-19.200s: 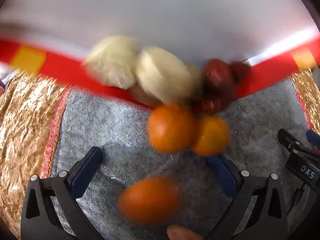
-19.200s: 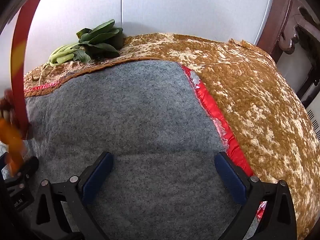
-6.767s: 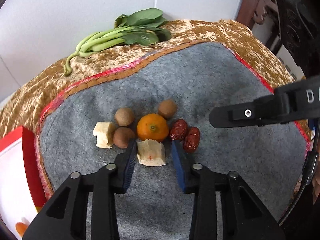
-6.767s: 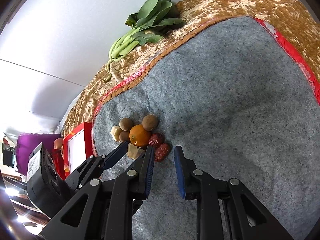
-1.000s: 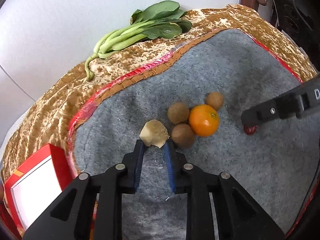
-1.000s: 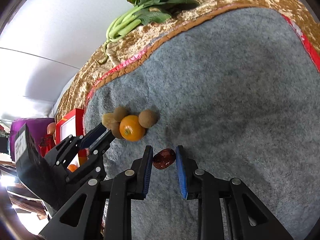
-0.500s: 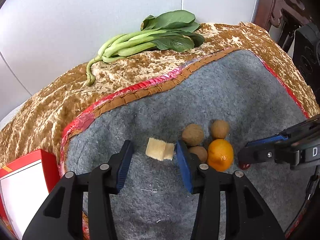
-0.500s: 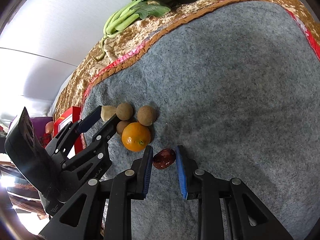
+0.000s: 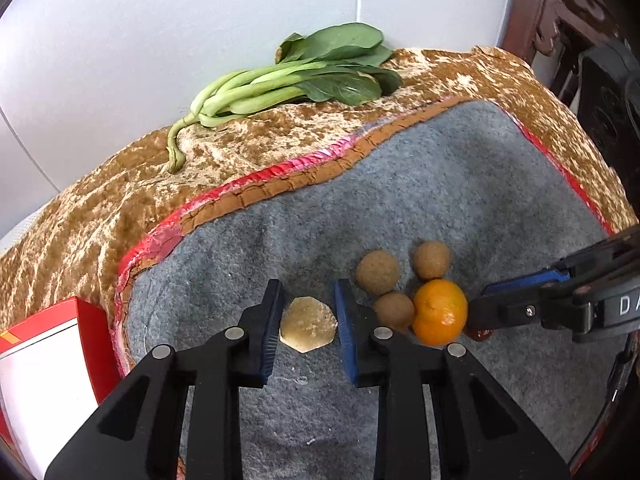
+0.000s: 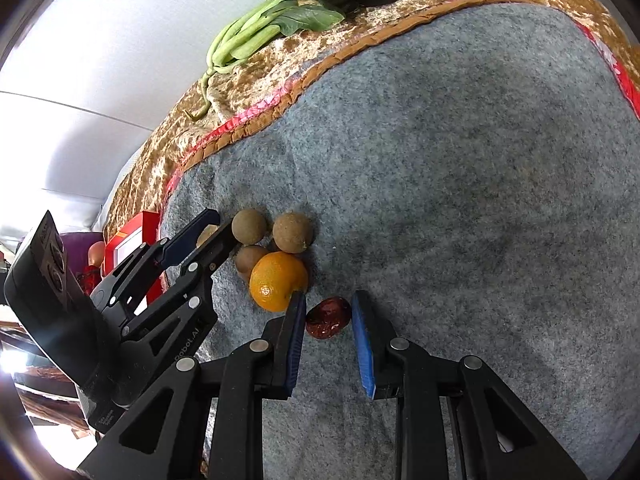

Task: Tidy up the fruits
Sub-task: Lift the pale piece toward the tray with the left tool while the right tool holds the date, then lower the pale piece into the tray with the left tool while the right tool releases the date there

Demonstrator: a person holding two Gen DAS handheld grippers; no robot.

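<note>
1. grey felt mat (image 9: 420,200) covers the middle of the table, edged with red and orange trim over a gold crushed-velvet cloth (image 9: 100,208); pale wall behind.
2. landmark: the orange (image 9: 440,312), round, glossy, dimpled.
3. three brown longans (image 9: 377,272), dull and rough-skinned, sit touching one another on the far-left side of the orange in the left wrist view; the nearest touches the orange.
4. left tongs (image 9: 308,322) have just been closing; their blue pads now clench a pale, flat, many-sided slice (image 9: 308,322), left of the orange just past the longans.
5. right tongs (image 10: 329,320) are clenched on a wrinkled, shiny dark red date (image 10: 329,317), just beside the orange on its near right in the right wrist view.
6. leafy greens (image 9: 296,80) with smooth pale stalks lie on the velvet, well beyond the orange by the wall.
7. red and white box (image 9: 44,360) stands off the mat's edge, far left of the orange.
8. progress, as a judgement: sorting looks mid-way; the longans are grouped, the slice and the date are each in a grip and not yet placed, and the orange waits untouched.
</note>
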